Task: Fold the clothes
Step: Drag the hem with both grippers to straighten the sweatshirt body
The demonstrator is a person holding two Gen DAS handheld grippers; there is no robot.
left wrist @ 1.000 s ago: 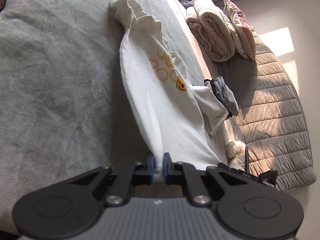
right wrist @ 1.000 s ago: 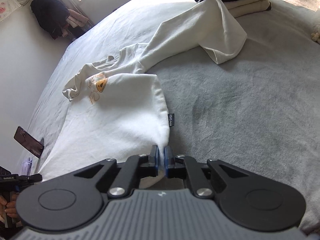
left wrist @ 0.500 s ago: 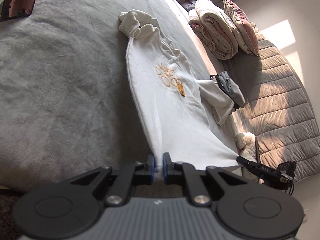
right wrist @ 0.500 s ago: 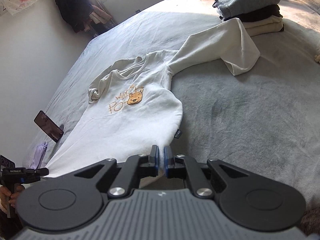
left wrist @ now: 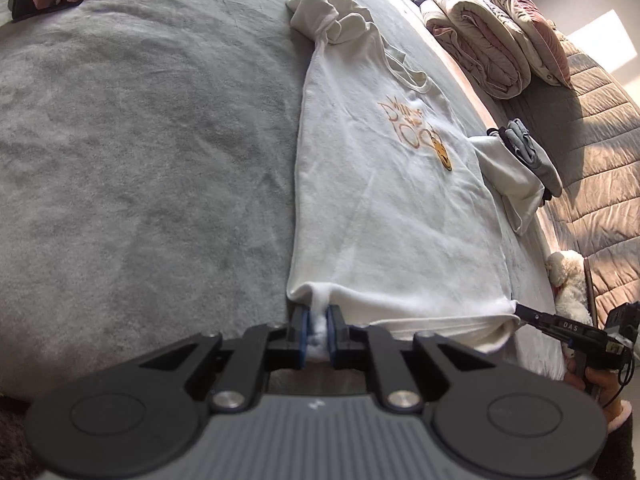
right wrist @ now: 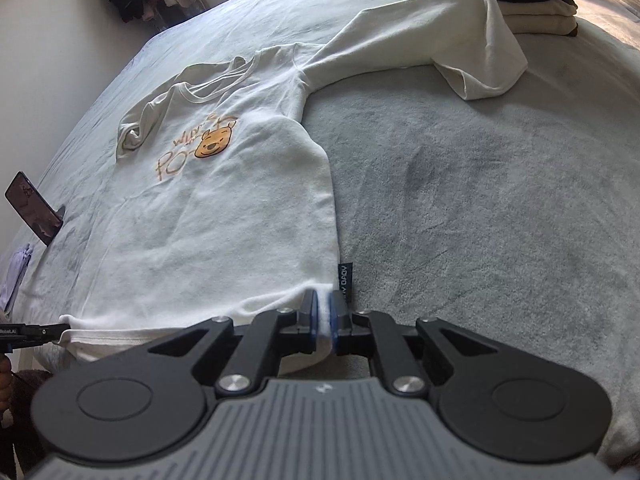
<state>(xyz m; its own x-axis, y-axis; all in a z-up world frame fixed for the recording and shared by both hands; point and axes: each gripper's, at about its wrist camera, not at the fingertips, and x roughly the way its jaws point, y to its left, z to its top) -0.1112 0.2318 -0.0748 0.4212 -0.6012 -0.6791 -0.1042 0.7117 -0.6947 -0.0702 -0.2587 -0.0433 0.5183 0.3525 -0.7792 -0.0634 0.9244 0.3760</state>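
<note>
A white long-sleeved shirt [left wrist: 384,208] with an orange bear print lies face up and spread flat on the grey bed [left wrist: 140,160]. My left gripper [left wrist: 317,330] is shut on the left corner of its hem. My right gripper [right wrist: 323,318] is shut on the right corner of the hem, next to a small black side label [right wrist: 345,280]. The shirt also shows in the right wrist view [right wrist: 208,216]. One sleeve [right wrist: 432,44] stretches out toward a pile of folded clothes. The other sleeve [left wrist: 324,20] is bunched at the far shoulder.
A phone [right wrist: 34,212] lies on the bed left of the shirt. Folded clothes [right wrist: 536,12] are stacked at the far right. Rolled quilts and a pillow [left wrist: 496,40] lie beyond the bed. A plush toy [left wrist: 568,280] sits by the bed's edge.
Both grippers have pulled the hem back and apart. The shirt body went from bunched and lifted to flat and spread on the bed.
</note>
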